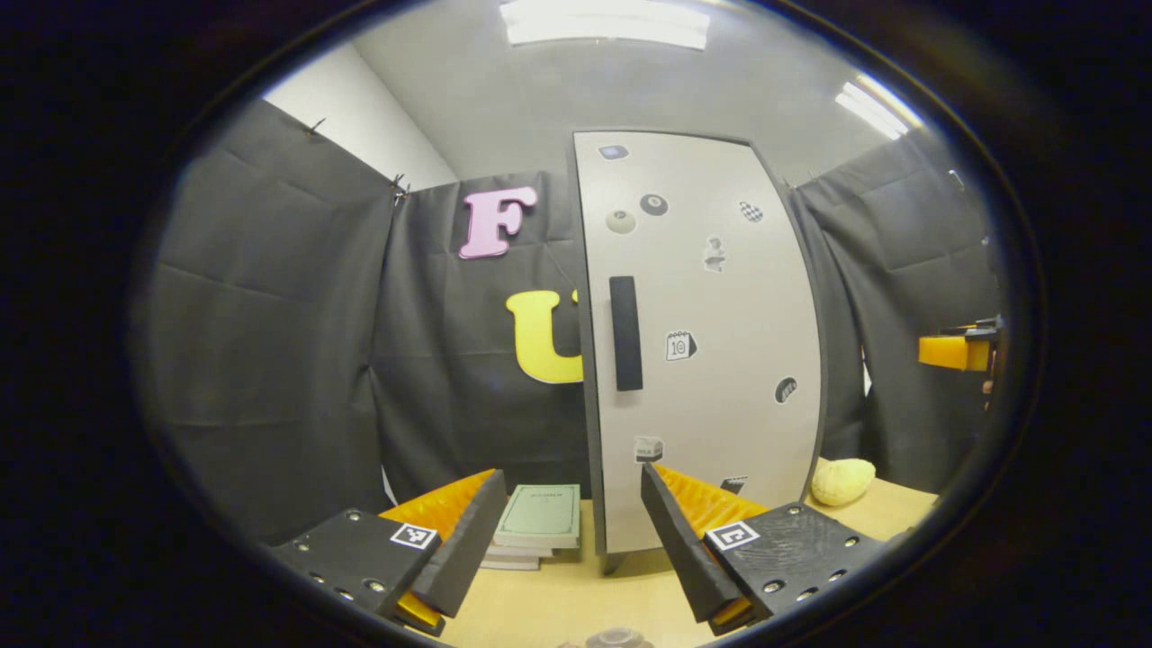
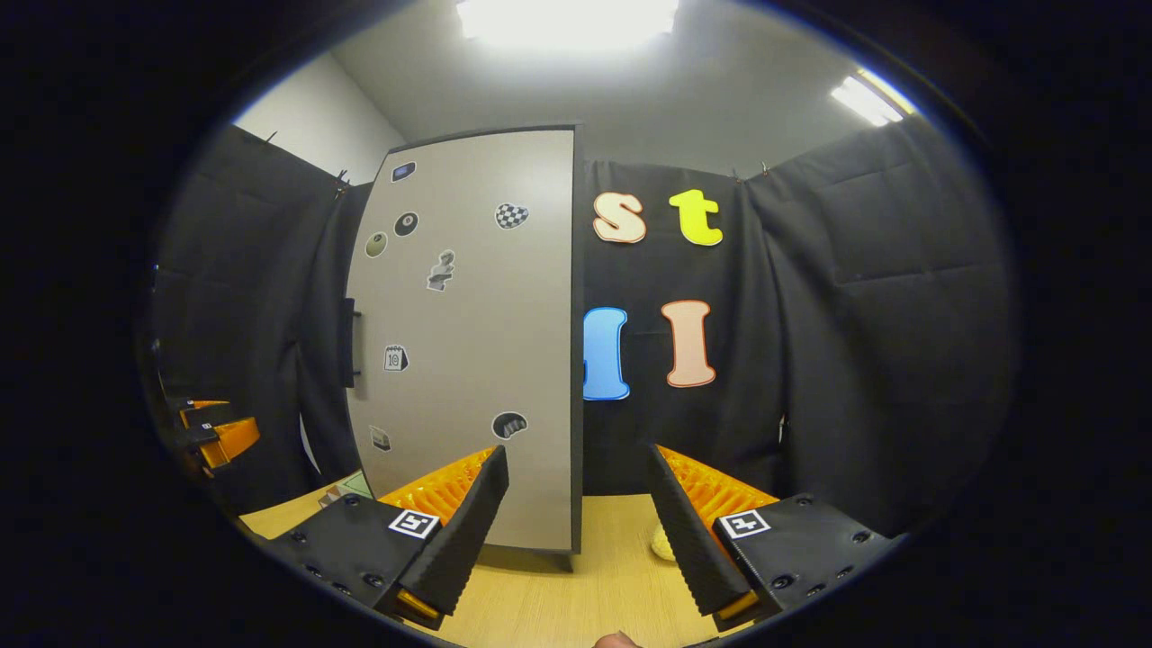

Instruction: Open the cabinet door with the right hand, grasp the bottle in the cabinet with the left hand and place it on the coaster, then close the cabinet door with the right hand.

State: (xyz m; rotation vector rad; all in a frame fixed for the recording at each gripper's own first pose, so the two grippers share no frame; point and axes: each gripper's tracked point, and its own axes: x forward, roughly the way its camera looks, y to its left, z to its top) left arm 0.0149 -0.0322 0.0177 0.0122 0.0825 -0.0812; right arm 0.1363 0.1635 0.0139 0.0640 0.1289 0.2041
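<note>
Left gripper view: left hand-held gripper (image 1: 572, 531) released, nothing betw its fingers, facing the cabinet door (image 1: 711, 360), which is closed. Bottle presumably inside, hidden. Door handle (image 1: 625, 333) is a dark vertical bar near the door's left edge; prob rigid, best hooked mid-bar. Notebooks (image 1: 538, 522) & a yellow soft lump (image 1: 841, 480) on the counter (image 1: 558, 603).

Right gripper view: right hand-held gripper (image 2: 578, 526) also released, well back from the door; handle edge-on at door's left side.
</note>
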